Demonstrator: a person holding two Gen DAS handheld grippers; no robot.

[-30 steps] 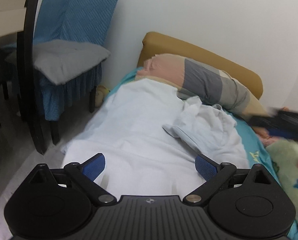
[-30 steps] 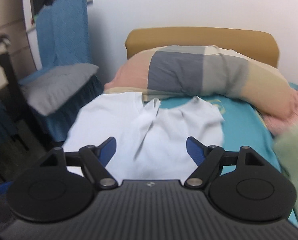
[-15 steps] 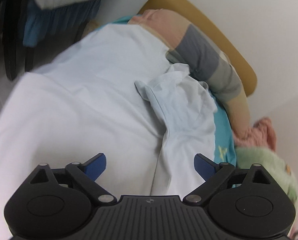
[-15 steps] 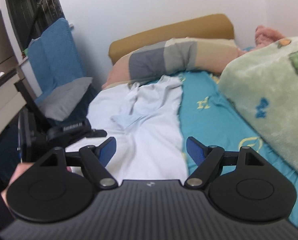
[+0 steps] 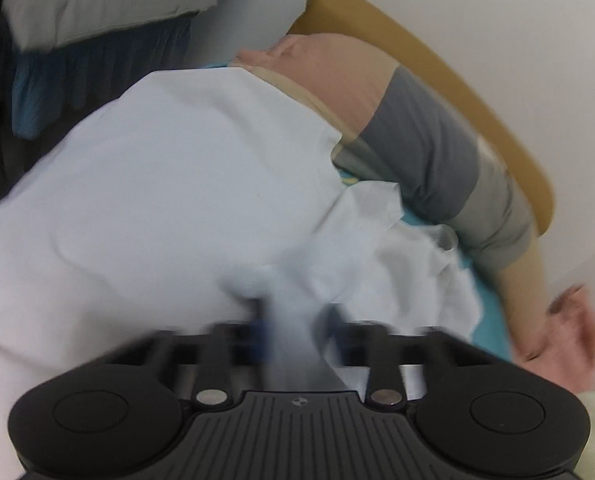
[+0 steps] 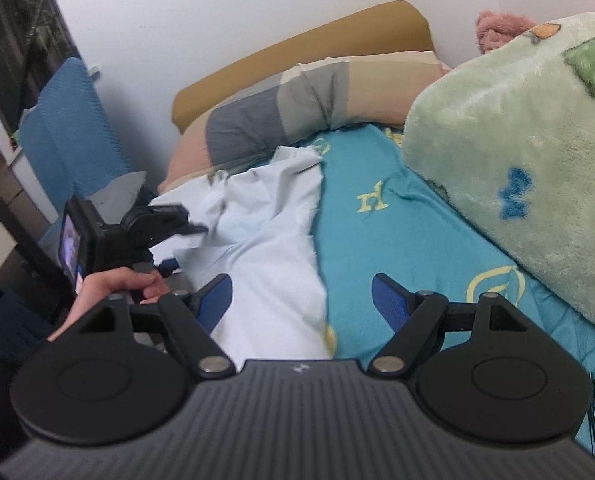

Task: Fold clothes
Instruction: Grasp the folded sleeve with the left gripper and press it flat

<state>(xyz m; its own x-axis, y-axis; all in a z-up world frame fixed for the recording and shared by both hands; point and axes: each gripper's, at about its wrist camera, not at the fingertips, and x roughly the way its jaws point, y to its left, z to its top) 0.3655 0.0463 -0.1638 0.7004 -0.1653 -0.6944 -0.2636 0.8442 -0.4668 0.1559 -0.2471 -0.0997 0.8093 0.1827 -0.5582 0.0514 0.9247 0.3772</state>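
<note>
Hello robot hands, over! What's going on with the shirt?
Left gripper closing on pale blue shirt, view blurred. Right gripper open, holding nothing, over shirt's edge. Green blanket beside shirt, not on it.

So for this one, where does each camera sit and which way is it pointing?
Left wrist: rides the left tool, close over the pale blue shirt, facing the striped pillow; its own blurred fingers show, drawn near with cloth between.
Right wrist: rides the right tool, open above the teal sheet, facing the headboard; the left hand shows too.
Shared: shirt, pillow, headboard.
</note>
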